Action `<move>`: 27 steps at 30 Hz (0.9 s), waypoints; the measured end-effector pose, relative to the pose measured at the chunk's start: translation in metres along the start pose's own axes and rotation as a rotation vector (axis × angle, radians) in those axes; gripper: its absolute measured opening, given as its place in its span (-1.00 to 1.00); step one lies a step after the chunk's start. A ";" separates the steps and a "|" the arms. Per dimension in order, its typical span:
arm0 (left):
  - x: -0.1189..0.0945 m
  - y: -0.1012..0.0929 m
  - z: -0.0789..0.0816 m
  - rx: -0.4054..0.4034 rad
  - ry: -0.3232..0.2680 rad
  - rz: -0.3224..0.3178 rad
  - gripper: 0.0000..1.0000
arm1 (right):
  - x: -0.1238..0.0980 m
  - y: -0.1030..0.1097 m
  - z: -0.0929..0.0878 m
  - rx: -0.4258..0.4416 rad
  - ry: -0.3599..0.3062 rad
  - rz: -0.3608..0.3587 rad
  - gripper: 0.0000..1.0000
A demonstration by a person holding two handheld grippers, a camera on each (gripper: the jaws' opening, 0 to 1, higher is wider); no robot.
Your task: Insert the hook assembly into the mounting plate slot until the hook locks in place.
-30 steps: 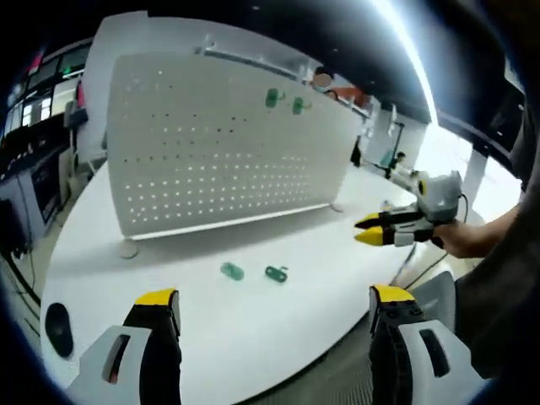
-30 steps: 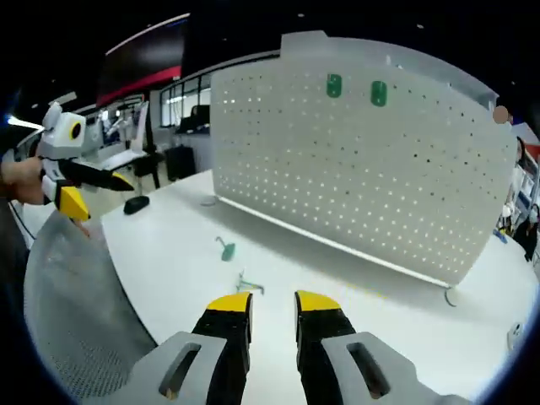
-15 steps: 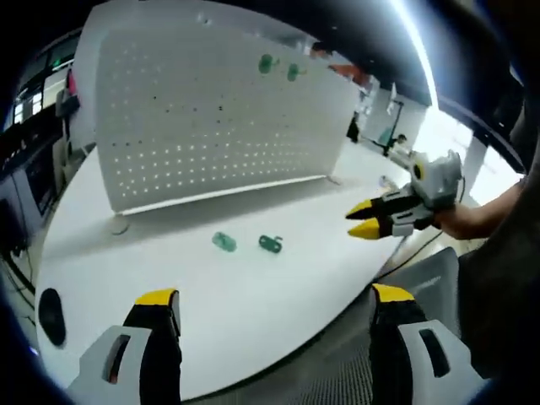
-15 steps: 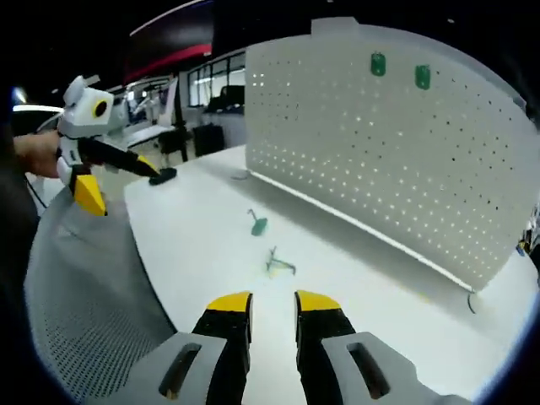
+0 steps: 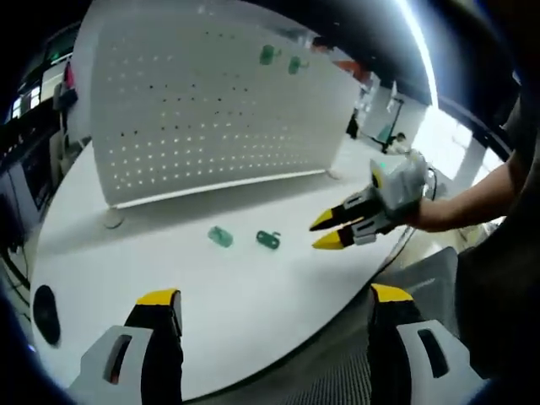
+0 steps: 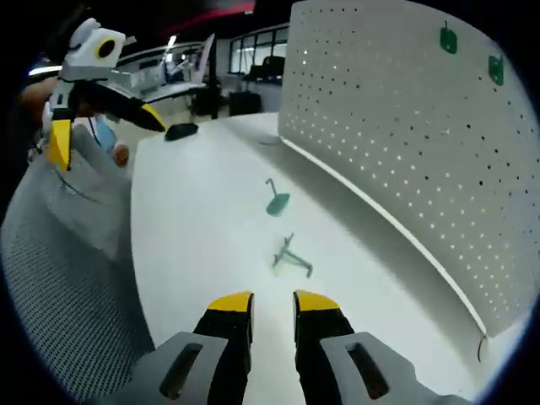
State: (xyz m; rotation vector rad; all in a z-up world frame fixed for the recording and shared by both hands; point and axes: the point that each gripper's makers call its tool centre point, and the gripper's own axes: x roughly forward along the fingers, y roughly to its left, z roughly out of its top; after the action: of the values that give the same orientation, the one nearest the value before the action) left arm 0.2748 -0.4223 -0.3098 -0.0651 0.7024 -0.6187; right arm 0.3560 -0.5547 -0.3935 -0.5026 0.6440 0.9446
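Right gripper view looks down the right hand-held gripper point(image 6: 261, 305), whose yellow-tipped jaws stand nearly pressed together with a narrow gap and nothing between them. Two green hook pieces lie on the white surface point(image 6: 194, 236): the nearer hook assembly point(image 6: 291, 255), a thin wire-like part, lies just ahead of the jaw tips and slightly to their right, and the farther hook piece point(image 6: 276, 202), with a rounded green pad, lies beyond it, toward the perforated mounting plate point(image 6: 396, 143). Neither piece touches the jaws. The step in hand appears to be the approach to pick up a hook. To do it well, spread the jaws before descending, centre them over the body of the nearer piece, and close across its firmest section, not the thin wire, so that the hook tip stays free and points toward the plate. Keep the approach low and slow; the part looks light and may skid on the smooth surface if nudged. Two green hooks point(image 6: 448, 39) already sit high on the plate and indicate the target orientation. Left gripper view shows the left hand-held gripper point(image 5: 274, 297) with jaws spread wide, empty, hovering well back from the two green pieces point(image 5: 269, 240); the right hand-held gripper enters from the right, tips close to them. Keep both pieces and the plate in sight.
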 end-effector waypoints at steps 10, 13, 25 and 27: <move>0.000 0.007 0.000 -0.014 0.003 0.008 0.84 | 0.038 -0.024 0.006 -0.116 0.057 0.019 -0.69; -0.001 0.010 0.000 -0.018 0.002 0.014 0.84 | 0.045 -0.027 0.005 -0.109 0.072 0.033 -0.69; -0.004 0.017 -0.003 -0.039 -0.001 0.034 0.83 | 0.061 -0.023 0.008 -0.186 0.096 0.118 -0.72; -0.004 0.017 -0.002 -0.041 -0.003 0.035 0.82 | 0.064 -0.022 0.007 -0.197 0.108 0.133 -0.75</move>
State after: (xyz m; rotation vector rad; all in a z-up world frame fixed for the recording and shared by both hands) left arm 0.2800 -0.4053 -0.3134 -0.0914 0.7115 -0.5707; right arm 0.4038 -0.5244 -0.4306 -0.6959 0.6920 1.1187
